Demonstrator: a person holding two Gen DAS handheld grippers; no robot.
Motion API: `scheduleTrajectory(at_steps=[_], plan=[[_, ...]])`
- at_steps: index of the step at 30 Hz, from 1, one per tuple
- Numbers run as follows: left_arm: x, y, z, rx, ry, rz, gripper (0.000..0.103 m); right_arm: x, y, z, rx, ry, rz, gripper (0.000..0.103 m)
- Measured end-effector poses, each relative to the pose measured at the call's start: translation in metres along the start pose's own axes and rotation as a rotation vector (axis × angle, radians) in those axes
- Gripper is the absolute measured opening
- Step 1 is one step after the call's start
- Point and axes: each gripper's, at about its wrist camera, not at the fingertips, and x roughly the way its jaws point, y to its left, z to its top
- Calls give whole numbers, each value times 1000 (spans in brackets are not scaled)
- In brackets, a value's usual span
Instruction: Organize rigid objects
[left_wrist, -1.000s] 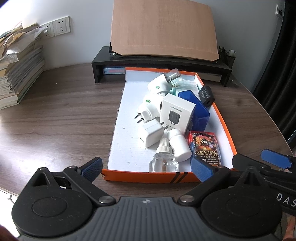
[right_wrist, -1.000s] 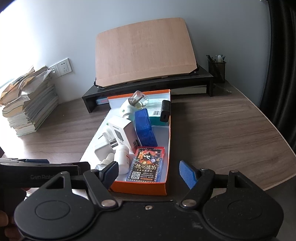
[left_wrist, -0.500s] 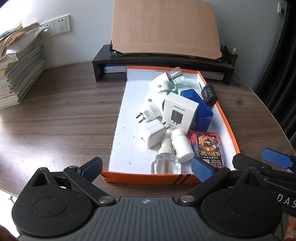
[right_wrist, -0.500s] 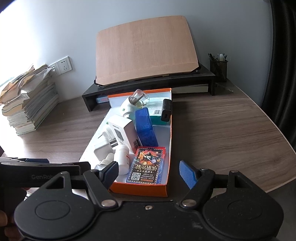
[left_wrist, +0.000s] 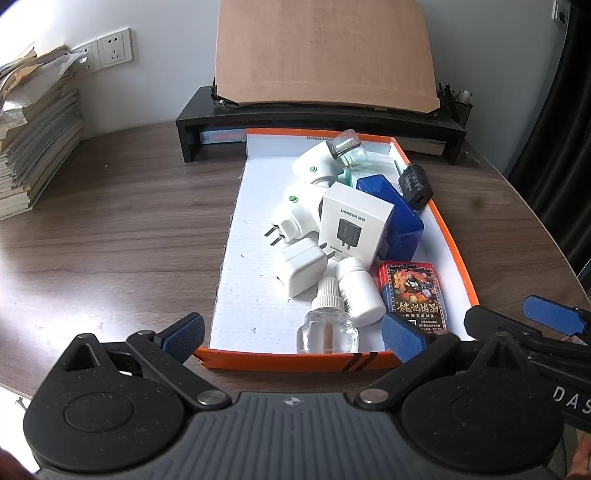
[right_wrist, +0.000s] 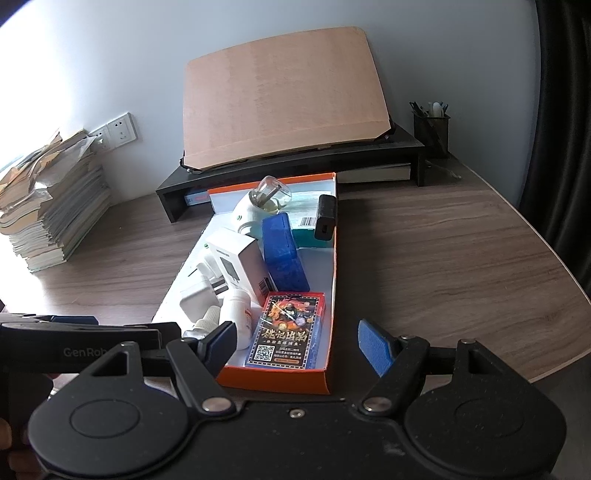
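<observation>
Brown wood-grain counter (left_wrist: 110, 229) under a pale wall, and both views creep a touch nearer to the shallow orange-rimmed cardboard tray (left_wrist: 229, 236) than a second ago; nothing inside it has shifted. That reads as an approach only, and whether sorting is about to start or just ended, I cannot say.

Left side of the tray: bare white floor. Middle: a jumble of two white plug-in adapters with green dots (left_wrist: 295, 218), a white cube charger (left_wrist: 301, 271), a clear glass refill bottle with a white cap (left_wrist: 327, 325), a white pill bottle (left_wrist: 360, 291) and a white charger box printed with a black plug (left_wrist: 352, 225). Right: a blue plastic case (left_wrist: 400, 218), a red playing-card pack (right_wrist: 286, 334), a black charger block (left_wrist: 415, 182) leaning on the rim.

The left gripper (left_wrist: 291, 330) has its fingers spread, holding nothing; the right gripper (right_wrist: 297, 343) likewise.

The teal box (right_wrist: 308, 225) at the far end is mostly buried, and the clear bottle's base hides behind the near rim.
</observation>
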Motion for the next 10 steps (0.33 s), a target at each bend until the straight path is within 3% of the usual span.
scheduleTrajectory(at_steps=[10], plan=[[1, 1, 2, -1, -5, 3, 103, 4, 2, 2, -1, 1, 3, 86]])
